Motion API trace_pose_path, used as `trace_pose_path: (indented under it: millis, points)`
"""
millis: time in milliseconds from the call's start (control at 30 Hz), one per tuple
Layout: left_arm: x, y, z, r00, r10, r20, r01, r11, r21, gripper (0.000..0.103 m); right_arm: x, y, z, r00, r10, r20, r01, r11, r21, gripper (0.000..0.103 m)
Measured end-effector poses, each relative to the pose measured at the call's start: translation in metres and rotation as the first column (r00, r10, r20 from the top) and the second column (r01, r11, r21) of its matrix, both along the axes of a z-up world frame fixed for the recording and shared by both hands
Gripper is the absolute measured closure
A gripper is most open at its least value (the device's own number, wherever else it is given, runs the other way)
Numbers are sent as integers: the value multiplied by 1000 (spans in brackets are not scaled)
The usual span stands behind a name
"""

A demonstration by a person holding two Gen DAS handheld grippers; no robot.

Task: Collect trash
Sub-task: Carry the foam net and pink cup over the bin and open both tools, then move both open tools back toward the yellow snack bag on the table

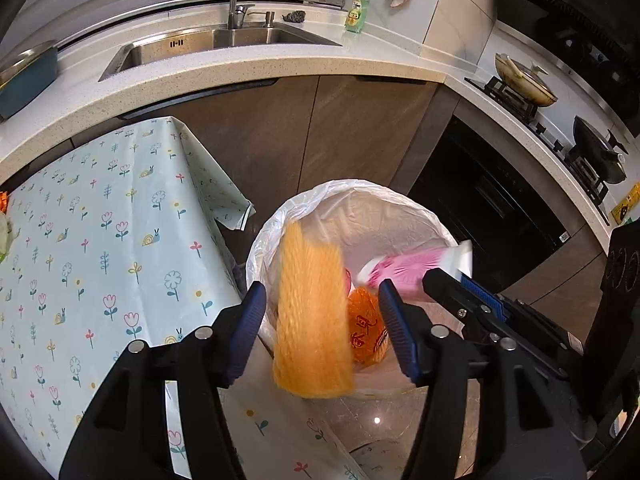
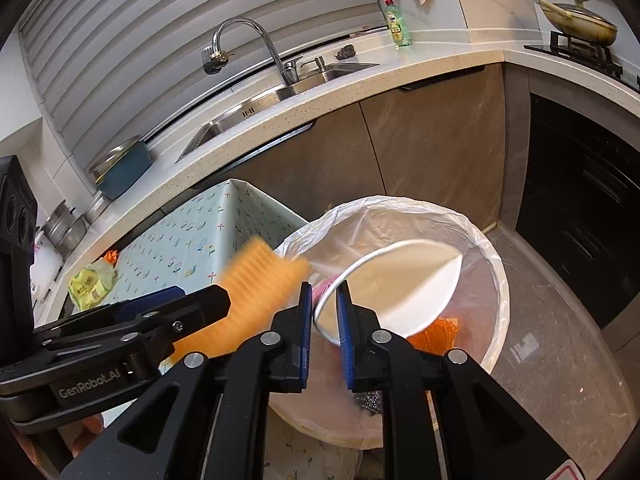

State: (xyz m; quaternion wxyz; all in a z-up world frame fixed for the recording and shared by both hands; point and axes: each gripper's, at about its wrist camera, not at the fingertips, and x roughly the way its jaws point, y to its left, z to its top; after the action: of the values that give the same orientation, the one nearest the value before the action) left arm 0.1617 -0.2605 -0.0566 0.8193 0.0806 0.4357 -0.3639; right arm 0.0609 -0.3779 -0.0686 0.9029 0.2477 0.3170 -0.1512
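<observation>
Your left gripper (image 1: 322, 328) stands open above the lined trash bin (image 1: 420, 210), the orange foam net (image 1: 312, 320) blurred between its pads, apparently loose; hold over the rim until it drops in. Your right gripper (image 2: 324, 312) barely parts around the white packet (image 2: 400, 292); spread wider so it falls

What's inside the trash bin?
Inside the trash bin lies an orange net bag with red print and something pink. The blurred orange foam sleeve and flattened cup above cover the rest.
</observation>
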Motion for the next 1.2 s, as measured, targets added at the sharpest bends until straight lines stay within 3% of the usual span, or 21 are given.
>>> trace_pose_path:
  millis: [233,567,867,1200]
  points:
    - [1,2,5,1000,8,4,-8,1000,-10,45,-3,-3,4,1000,-10,11,10,1000,-8,78]
    - [7,24,15,998,60,17,-60,998,-28,45,1,7,14,1000,11,20,-11,1000,-26,77]
    - [23,72,25,986,163,37,-162,986,-46,44,19,35,31,997,72,35,-71,996,-52,75]
    - [52,153,33,952,303,54,-299,952,-61,44,51,90,44,984,173,38,-170,983,-75,75]
